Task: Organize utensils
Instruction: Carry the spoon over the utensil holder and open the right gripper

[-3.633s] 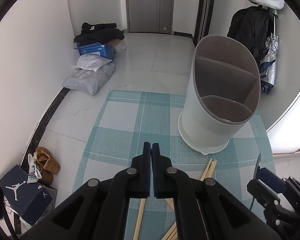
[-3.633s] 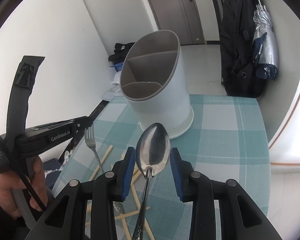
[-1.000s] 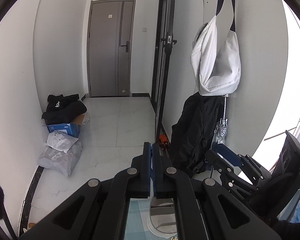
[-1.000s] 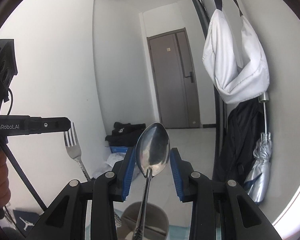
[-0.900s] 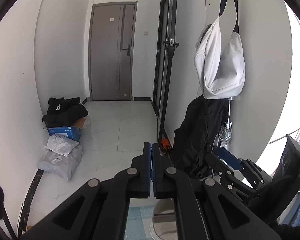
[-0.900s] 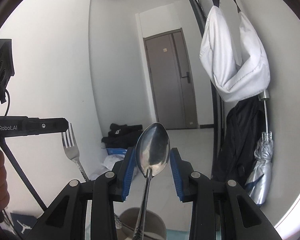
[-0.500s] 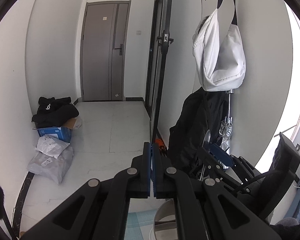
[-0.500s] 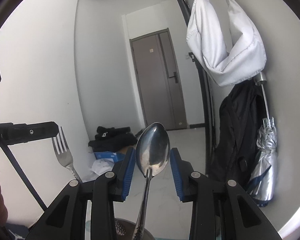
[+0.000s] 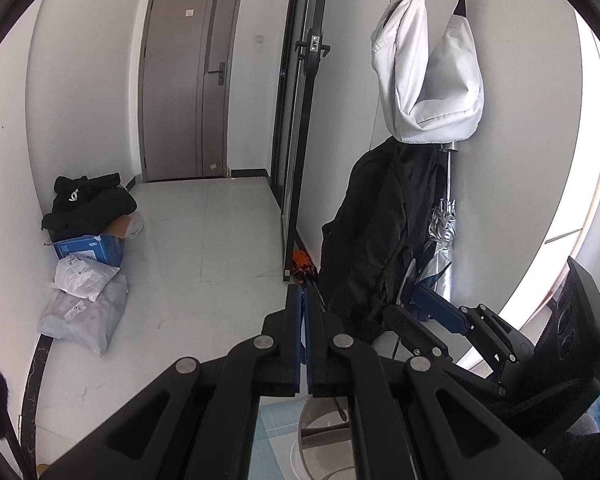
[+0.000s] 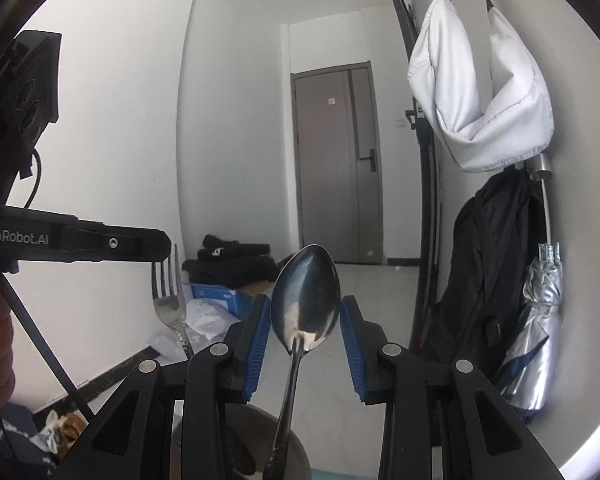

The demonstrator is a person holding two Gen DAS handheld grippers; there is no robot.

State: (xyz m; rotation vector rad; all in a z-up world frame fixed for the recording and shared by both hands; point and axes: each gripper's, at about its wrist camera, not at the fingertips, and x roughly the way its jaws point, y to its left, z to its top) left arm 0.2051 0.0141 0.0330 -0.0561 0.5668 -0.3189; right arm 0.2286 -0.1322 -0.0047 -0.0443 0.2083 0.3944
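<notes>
My right gripper [image 10: 304, 320] is shut on a metal spoon [image 10: 305, 300], which stands upright with its bowl up and its handle down over the grey utensil holder [image 10: 240, 440] at the bottom edge. My left gripper [image 9: 302, 300] has its pads pressed together; in the right wrist view it [image 10: 156, 244] holds a fork [image 10: 168, 300] tines up, left of the spoon. The holder's rim also shows in the left wrist view [image 9: 324, 428] below the fingers. The right gripper [image 9: 408, 296] appears there at the right.
Both cameras look across a hallway: a grey door [image 9: 188, 108], a black-framed glass door [image 9: 300, 120], a white bag [image 9: 428, 68] hung over a black coat [image 9: 380, 232] and a folded umbrella [image 10: 536, 320]. Boxes and bags [image 9: 88, 252] lie on the floor at left.
Since 3.6 s ago both grippers have risen and tilted up from the table, so the holder sank to the bottom edge. In the last second both views shifted only slightly.
</notes>
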